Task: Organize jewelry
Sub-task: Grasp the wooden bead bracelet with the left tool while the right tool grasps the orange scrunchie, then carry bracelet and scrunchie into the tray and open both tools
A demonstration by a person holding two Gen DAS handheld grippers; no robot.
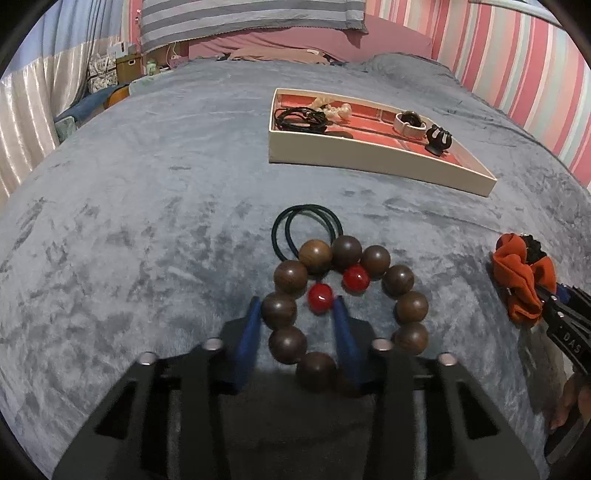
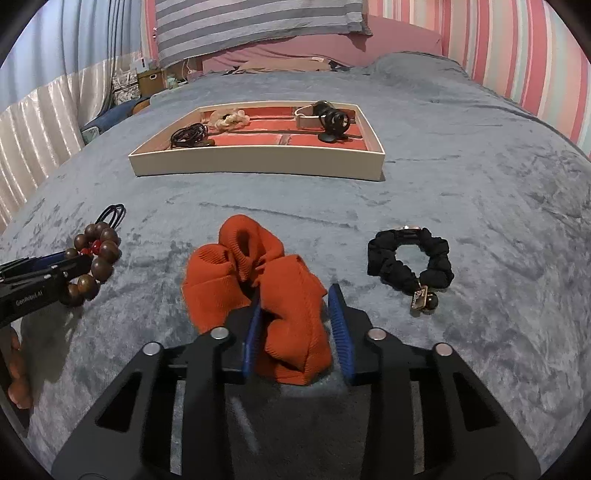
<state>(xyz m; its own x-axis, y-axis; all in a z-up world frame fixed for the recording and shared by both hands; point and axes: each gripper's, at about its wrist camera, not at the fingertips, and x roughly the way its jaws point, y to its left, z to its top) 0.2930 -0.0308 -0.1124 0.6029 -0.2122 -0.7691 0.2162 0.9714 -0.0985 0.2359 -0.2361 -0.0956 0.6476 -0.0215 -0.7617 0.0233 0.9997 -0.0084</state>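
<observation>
A bracelet of brown wooden beads point(image 1: 404, 278) with two red beads lies on the grey blanket. My left gripper point(image 1: 297, 310) is open, its fingers astride the bracelet's left side, low at the blanket. Two black hair ties point(image 1: 295, 229) lie just beyond it. My right gripper point(image 2: 295, 301) is open around the near part of an orange scrunchie point(image 2: 258, 280). A black scrunchie with a charm point(image 2: 410, 260) lies to its right. The cream jewelry tray point(image 2: 255, 162) with a red lining sits further back; it also shows in the left wrist view point(image 1: 369, 162).
The tray holds black cords point(image 2: 188, 134), a cream scrunchie point(image 2: 229, 120), a watch point(image 1: 408, 123) and a black hair claw point(image 2: 332, 123). A striped pillow point(image 2: 258, 26) lies at the head of the bed. A striped wall point(image 2: 535, 55) runs along the right.
</observation>
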